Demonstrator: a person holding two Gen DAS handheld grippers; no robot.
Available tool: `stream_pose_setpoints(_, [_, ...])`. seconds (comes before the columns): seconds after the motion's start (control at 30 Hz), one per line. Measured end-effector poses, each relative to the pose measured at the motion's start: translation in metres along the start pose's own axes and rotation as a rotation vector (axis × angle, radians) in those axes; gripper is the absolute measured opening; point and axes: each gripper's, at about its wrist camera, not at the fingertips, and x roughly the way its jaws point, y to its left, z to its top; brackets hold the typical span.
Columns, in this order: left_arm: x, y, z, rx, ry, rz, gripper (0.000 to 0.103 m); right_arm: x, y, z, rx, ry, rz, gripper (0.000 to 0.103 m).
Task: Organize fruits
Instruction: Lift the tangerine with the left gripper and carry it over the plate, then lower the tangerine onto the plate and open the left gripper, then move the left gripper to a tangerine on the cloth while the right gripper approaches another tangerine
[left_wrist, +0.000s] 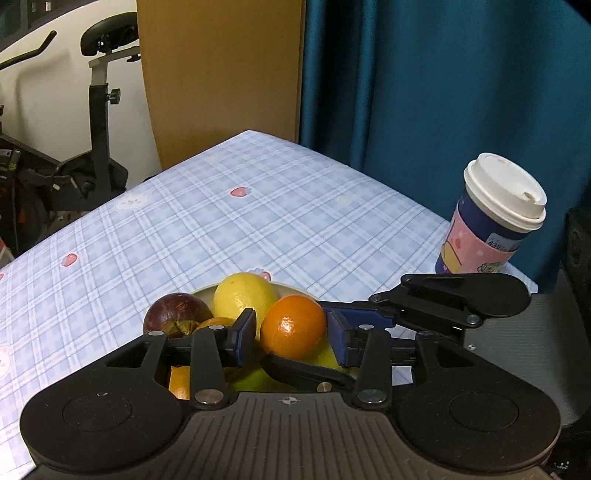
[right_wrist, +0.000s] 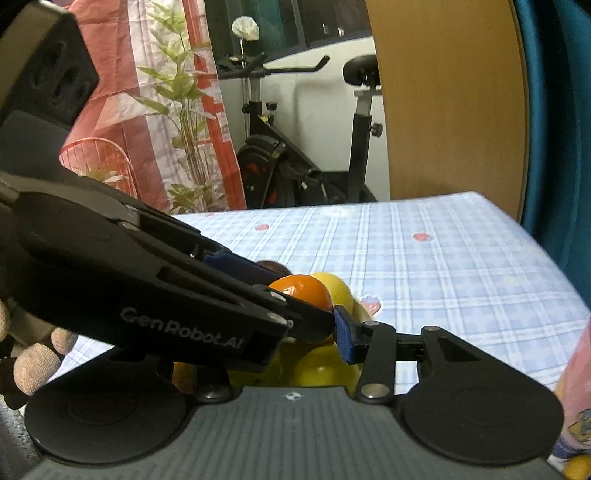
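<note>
On the desk with its blue checked cloth, a pale shallow bowl holds the fruit pile, so most of the sorting looks done. From the left: a round dark purple mangosteen, a smooth yellow lemon, then a glossy round orange on top of the heap. The left gripper straddles that orange, its blue-padded fingers released and just clear of the skin. The right gripper reaches in from the right; whether it is clenched on anything cannot be told. Further right, a lidded paper cup stands near the desk edge, close enough to be knocked.
</note>
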Motion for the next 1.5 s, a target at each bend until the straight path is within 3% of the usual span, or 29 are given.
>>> stream_pose_setpoints(0.33, [-0.005, 0.007, 0.0, -0.028, -0.034, 0.012, 0.053, 0.011, -0.004, -0.002, 0.016, 0.037, -0.005, 0.047])
stream_pose_setpoints(0.47, [-0.015, 0.017, 0.001, -0.079, -0.07, 0.017, 0.057, 0.013, 0.001, -0.003, -0.017, 0.044, -0.012, 0.05])
stream_pose_setpoints(0.83, [-0.047, 0.05, -0.004, -0.203, -0.154, 0.046, 0.057, 0.009, 0.004, -0.001, -0.053, 0.036, -0.039, 0.053])
stream_pose_setpoints(1.1, [-0.081, 0.091, -0.026, -0.305, -0.198, 0.136, 0.057, 0.002, 0.016, 0.011, -0.076, -0.003, -0.029, 0.053])
stream_pose_setpoints(1.3, [-0.096, 0.102, -0.041, -0.298, -0.209, 0.214, 0.057, 0.005, 0.034, 0.024, -0.107, -0.02, -0.003, 0.053])
stream_pose_setpoints(1.5, [-0.109, 0.111, -0.053, -0.313, -0.228, 0.245, 0.057, 0.013, 0.053, 0.034, -0.149, -0.021, 0.026, 0.053])
